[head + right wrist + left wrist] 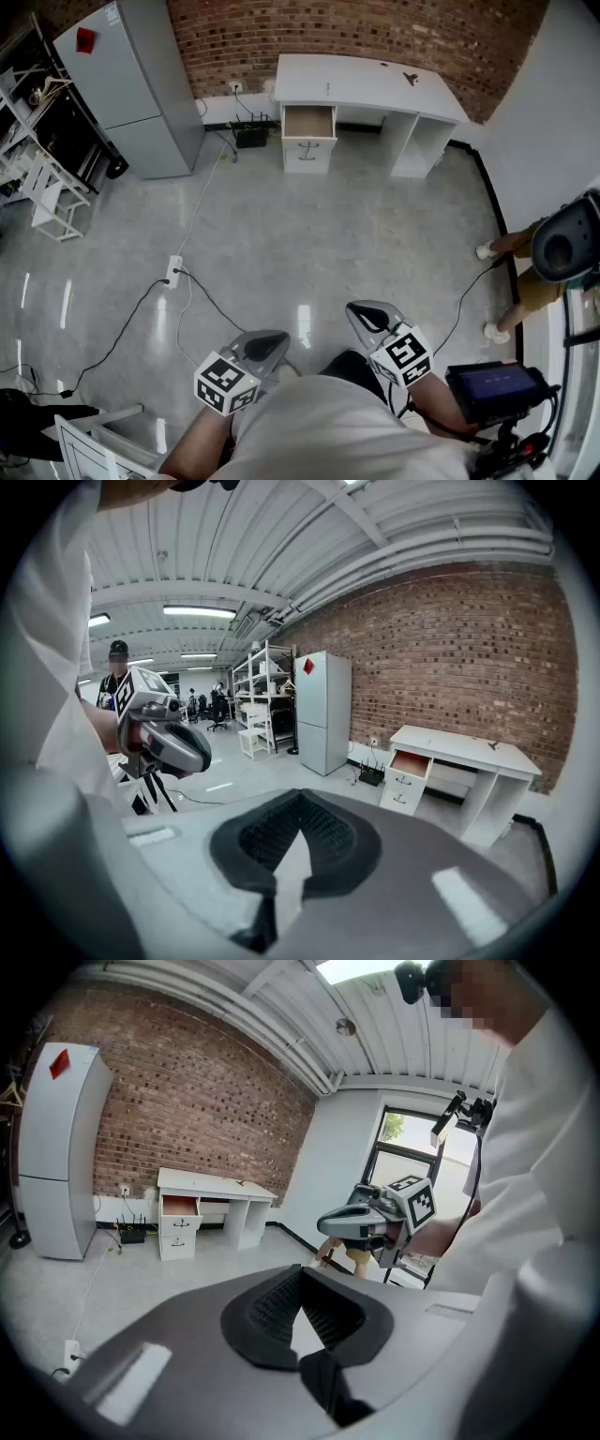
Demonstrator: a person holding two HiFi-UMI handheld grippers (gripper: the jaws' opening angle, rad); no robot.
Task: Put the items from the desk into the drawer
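1. Closest to me, the left gripper (300, 1271), grey plastic with black ribbed pads, has its tips pressed together. It holds nothing, and only a wedge of floor shows behind the tips.
2. The right gripper (300, 797) reads the same in its own view: tips met, empty.
3. Each gripper carries a white cube with black square markers (225, 382). The patterns are codes, with no letters I can read.
4. By my right elbow a black flat screen on a stand (497, 382) glows blue, its writing too small to read.
5. On the glossy grey floor (309, 244) between me and the desk lie a white power strip (173, 272) and thin black cables (211, 300).
6. Off to the right, another person's legs in tan clothing and white shoes (511, 272) stand by the white wall.
7. Far left stands a tall grey refrigerator (131, 89) with a small red label (85, 39) whose print I cannot read.
8. Farthest off, against the red brick wall (375, 33), the white desk (366, 80) is well apart from both grippers.
9. Its open top drawer (309, 121), wood-coloured inside, is at the desk's left end. A small dark item (411, 78) lies on the desktop near the right end.
10. Only the left gripper view shows a black-framed window (408, 1147). Only the right gripper view shows white shelving (267, 691), ceiling strip lights (197, 613) and a person in a dark cap (117, 653).
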